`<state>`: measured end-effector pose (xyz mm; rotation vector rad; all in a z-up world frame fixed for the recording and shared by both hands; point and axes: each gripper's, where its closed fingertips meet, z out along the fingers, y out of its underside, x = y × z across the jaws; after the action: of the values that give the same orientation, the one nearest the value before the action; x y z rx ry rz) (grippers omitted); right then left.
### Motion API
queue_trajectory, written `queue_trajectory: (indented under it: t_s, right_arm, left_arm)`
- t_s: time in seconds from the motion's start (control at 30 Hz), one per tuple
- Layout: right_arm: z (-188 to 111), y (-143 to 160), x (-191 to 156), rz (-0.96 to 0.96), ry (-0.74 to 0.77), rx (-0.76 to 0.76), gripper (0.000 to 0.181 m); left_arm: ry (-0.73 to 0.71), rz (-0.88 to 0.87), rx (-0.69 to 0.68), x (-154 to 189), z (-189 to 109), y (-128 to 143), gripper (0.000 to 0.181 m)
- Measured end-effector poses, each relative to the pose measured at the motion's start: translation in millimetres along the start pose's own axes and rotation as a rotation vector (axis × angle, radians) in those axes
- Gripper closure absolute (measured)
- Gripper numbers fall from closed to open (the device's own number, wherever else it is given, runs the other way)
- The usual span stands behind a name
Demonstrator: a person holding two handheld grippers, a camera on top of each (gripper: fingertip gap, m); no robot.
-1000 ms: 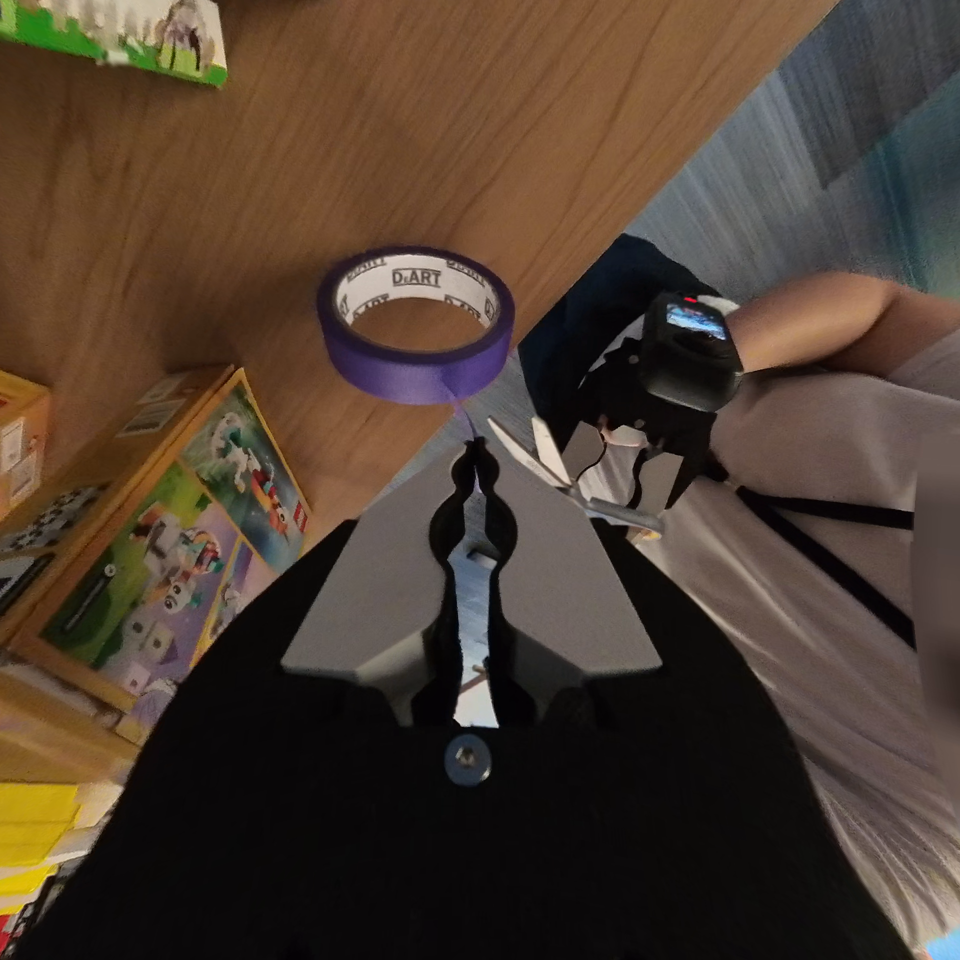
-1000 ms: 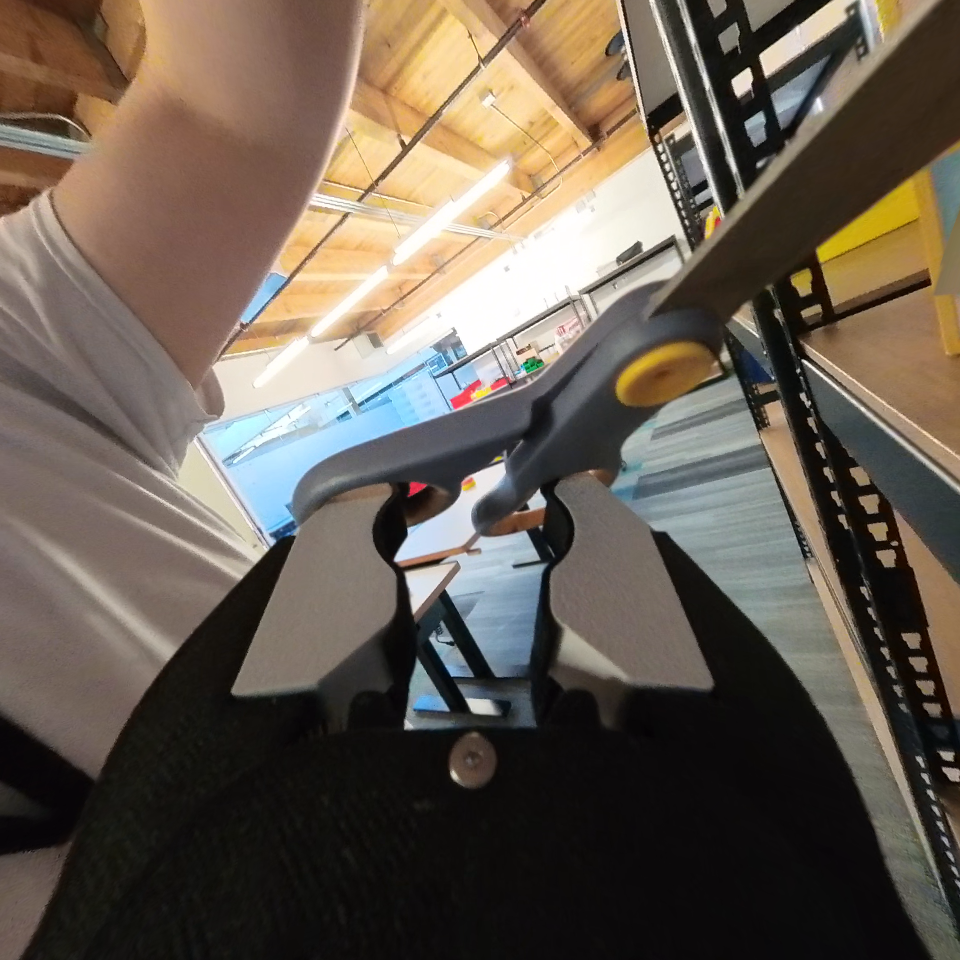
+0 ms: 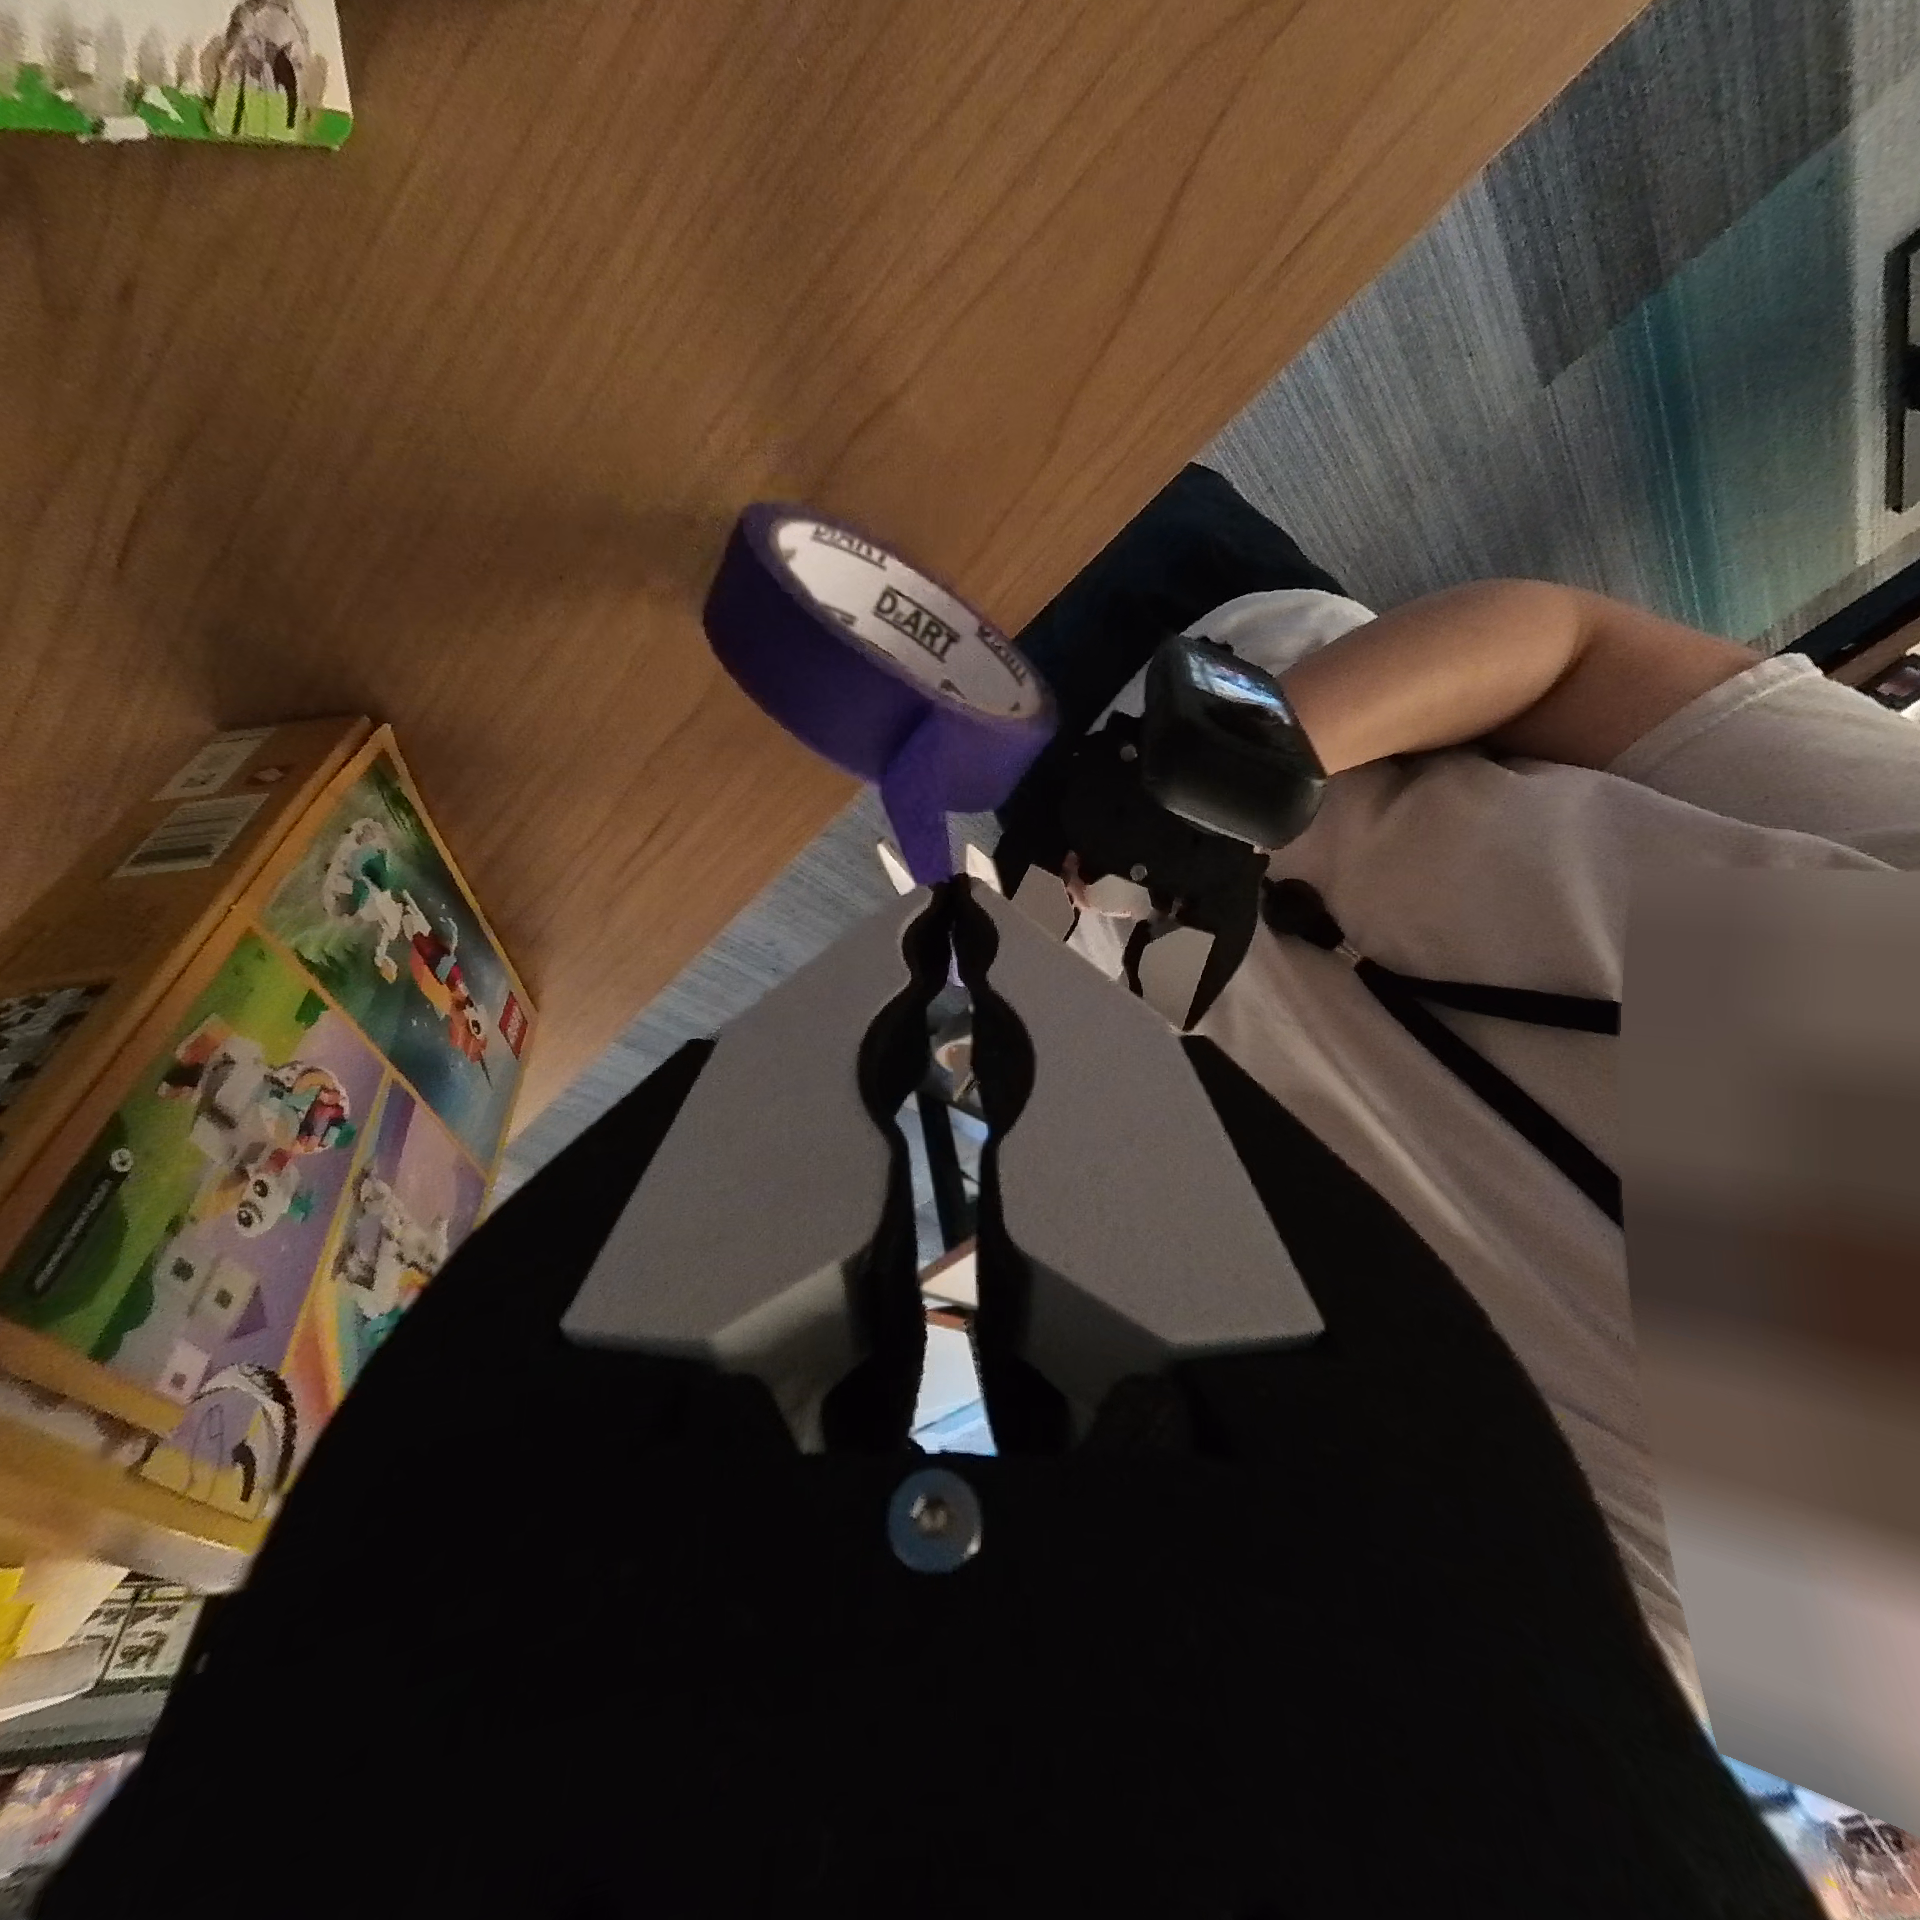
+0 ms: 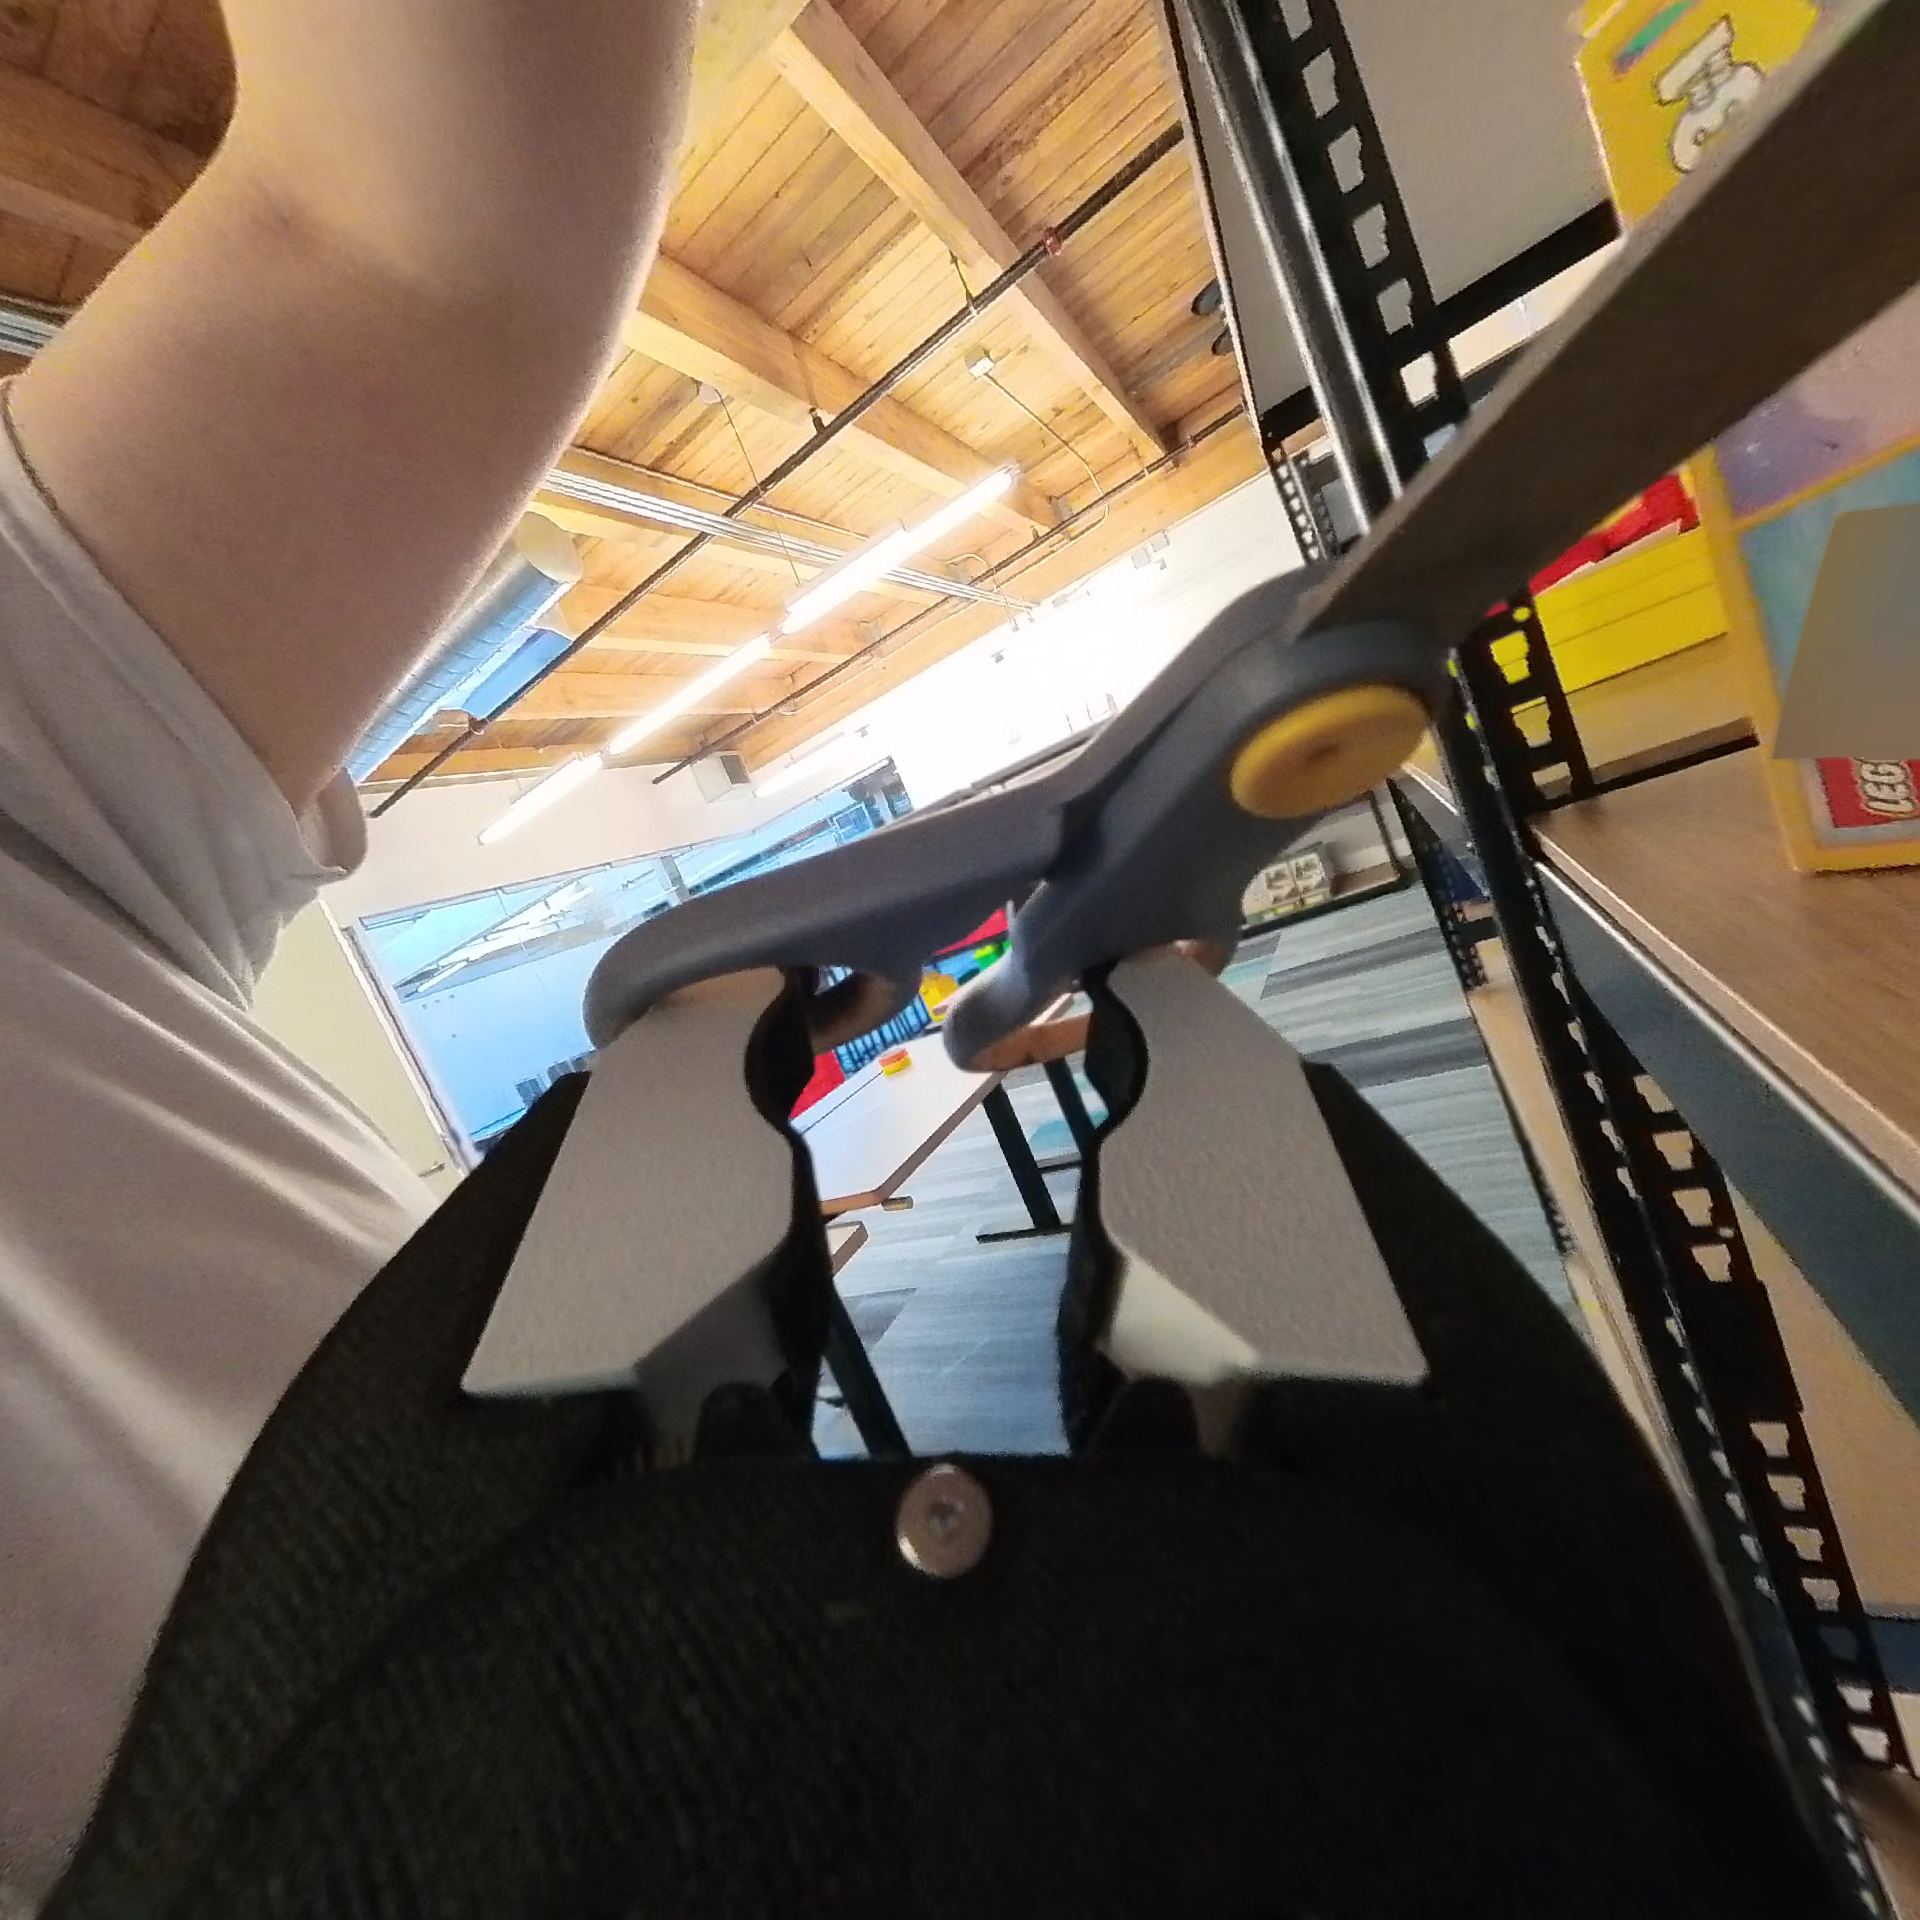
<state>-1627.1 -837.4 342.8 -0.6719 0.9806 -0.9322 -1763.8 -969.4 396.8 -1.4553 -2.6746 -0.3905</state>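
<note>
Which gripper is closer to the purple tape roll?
Left. The left gripper pinches the loose strip hanging from the purple tape roll. The right gripper, gripping scissors, sits just beside the roll, not touching.

One tape roll (image 3: 883,665). One pair of scissors (image 4: 1091,862). Two grippers: left (image 3: 951,899), right (image 4: 951,997). Three toy boxes on wood, biggest (image 3: 281,1101); two more beside shelving (image 4: 1860,821).

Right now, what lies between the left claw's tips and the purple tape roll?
In the left wrist view, a short strip of purple tape bridges the left claw and the purple tape roll; two pale scissor blade tips flank it.
</note>
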Motion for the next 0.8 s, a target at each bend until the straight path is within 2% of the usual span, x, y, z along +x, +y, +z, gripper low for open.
queue_trajectory:
  t_s: [0.47, 0.8]
  right_arm:
    - [-4.0, -12.0, 4.0, -0.017, 0.006, 0.036, 0.133]
    - [-3.8, -16.0, 3.6, 0.039, -0.055, 0.038, 0.133]
  left_arm:
    - [0.018, 0.003, -0.026, -1.3, 4.9, 7.7, 0.181]
    - [0.004, 0.011, -0.029, -7.3, 2.2, 11.2, 0.181]
